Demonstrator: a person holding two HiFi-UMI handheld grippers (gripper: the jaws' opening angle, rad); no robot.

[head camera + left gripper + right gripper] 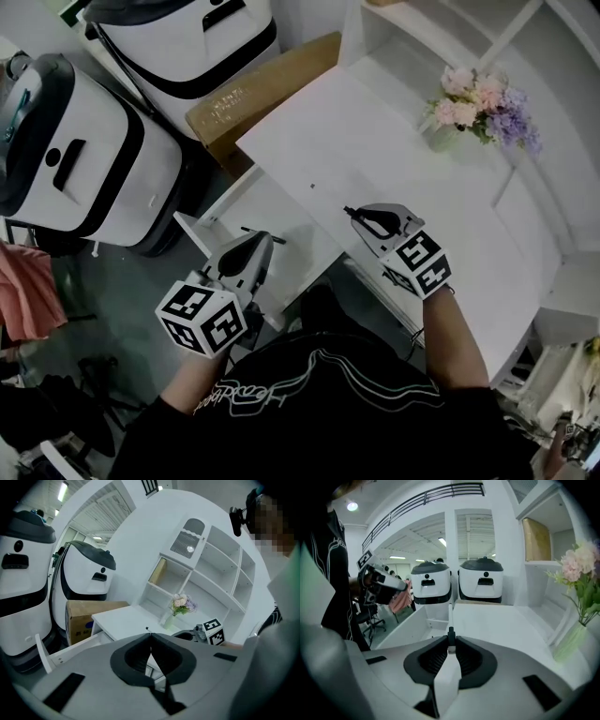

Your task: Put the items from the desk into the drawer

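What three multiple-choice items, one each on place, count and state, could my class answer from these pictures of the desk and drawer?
1. Where does the vase of flowers stand? A on the floor; B on the desk; C on a chair.
2. How many white rounded machines stand beside the desk? A none; B two; C four.
3. How is the drawer? A shut; B removed; C pulled open.
Answers: 1 B, it rests on the white desktop; 2 B, the head view shows two side by side; 3 C, its inside shows, jutting from the desk's edge.
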